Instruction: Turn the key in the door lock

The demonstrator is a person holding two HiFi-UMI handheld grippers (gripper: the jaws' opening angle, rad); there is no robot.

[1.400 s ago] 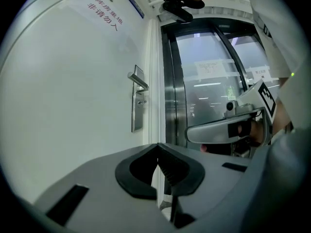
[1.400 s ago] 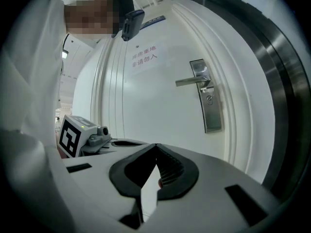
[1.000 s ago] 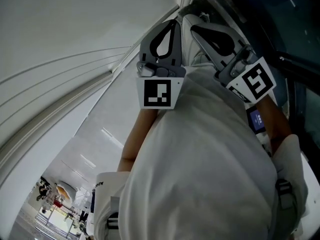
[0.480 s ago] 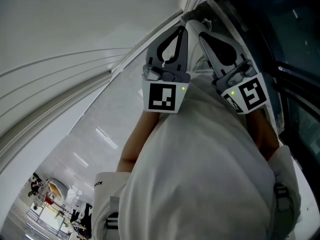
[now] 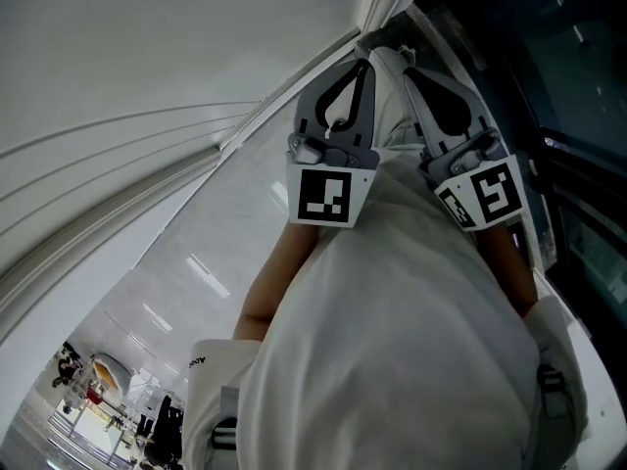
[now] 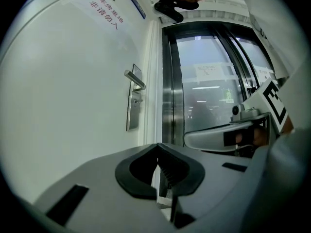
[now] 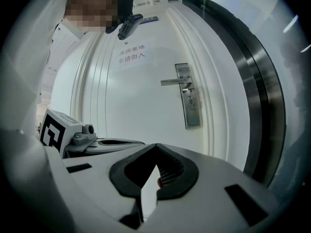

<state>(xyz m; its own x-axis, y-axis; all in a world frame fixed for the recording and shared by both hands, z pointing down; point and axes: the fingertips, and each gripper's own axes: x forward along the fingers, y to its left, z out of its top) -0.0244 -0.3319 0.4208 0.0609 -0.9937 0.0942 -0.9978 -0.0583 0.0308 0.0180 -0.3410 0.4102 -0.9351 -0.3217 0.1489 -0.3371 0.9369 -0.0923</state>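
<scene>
Left hand-held gripper (image 6: 158, 148): jaws pressed together, nothing between them. Right hand-held gripper (image 7: 156, 148), just beside it, is likewise closed. Both face the white door (image 7: 131, 101); its lock (image 7: 190, 100) sits under the handle (image 7: 175, 82), well apart from them.

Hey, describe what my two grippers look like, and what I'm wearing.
The left gripper and right gripper are light grey plastic. Each has two tapering jaws around a dark teardrop-shaped opening, lined with ridged black pads. The left cube and right cube are white with black square markers. You wear a white top.
</scene>
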